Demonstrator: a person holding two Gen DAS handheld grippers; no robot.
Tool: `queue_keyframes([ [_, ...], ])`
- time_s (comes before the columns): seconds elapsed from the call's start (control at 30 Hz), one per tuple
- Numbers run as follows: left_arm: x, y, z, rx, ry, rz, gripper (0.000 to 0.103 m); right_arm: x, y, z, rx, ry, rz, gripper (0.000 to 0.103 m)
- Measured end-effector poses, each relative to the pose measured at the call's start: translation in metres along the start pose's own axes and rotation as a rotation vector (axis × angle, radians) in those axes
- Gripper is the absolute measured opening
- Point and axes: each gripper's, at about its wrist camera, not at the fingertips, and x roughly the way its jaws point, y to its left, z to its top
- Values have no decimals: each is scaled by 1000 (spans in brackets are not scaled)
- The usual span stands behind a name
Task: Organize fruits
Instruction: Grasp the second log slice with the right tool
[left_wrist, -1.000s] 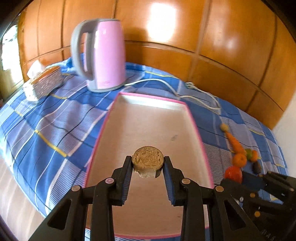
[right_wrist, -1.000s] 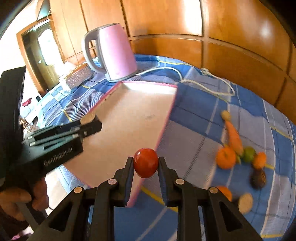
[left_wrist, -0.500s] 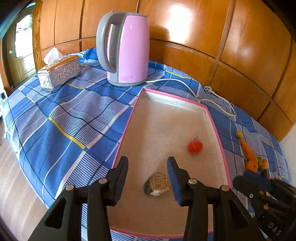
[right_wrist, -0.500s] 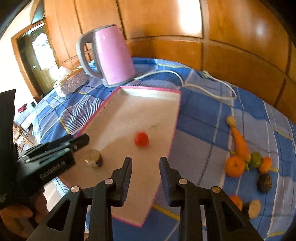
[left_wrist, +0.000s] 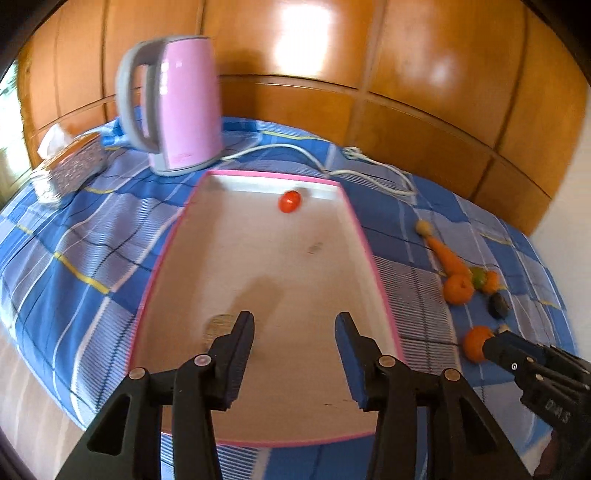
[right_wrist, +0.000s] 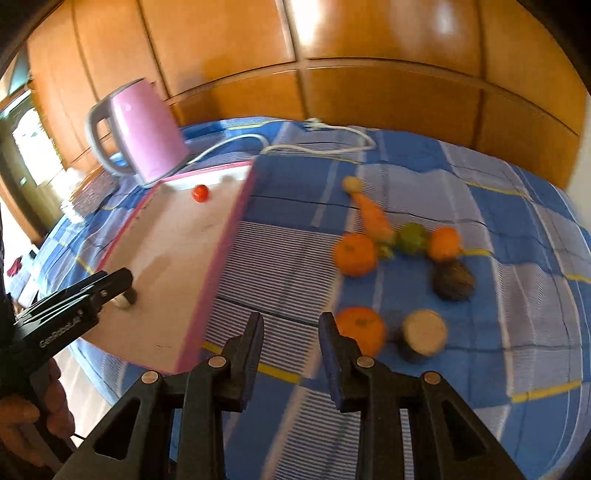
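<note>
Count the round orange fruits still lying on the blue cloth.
3: one beside the carrot's near end, a smaller one right of the green fruit, and one nearest the right gripper. None looks hidden.

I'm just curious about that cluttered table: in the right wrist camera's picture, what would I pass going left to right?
Pink kettle → red tomato in the pink-rimmed tray → carrot → green fruit → dark fruit.
</note>
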Motion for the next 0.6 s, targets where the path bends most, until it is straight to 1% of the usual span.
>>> queue_keyframes([
  [0.07,-1,-8,-2,19,0,-19,52,-3,-11,-5,23,0,-19,31],
  [0.13,-1,-14,-3,33,1,-32,54,-6,-25,-11,56,4,-41,31],
  [0.4,-1,-42,-10,98,25,-100,54,-10,-61,-31,143,21,-109,31],
  [0.47,-1,-48,-12,115,28,-113,57,-11,-66,-32,152,19,-126,31],
  [0.5,-1,-53,-13,129,30,-124,59,-12,-68,-33,157,18,-130,35],
  [0.53,-1,-57,-13,140,30,-130,61,-11,-70,-33,165,19,-132,37],
  [0.6,-1,-63,-14,161,31,-145,62,-11,-74,-33,176,18,-139,38],
])
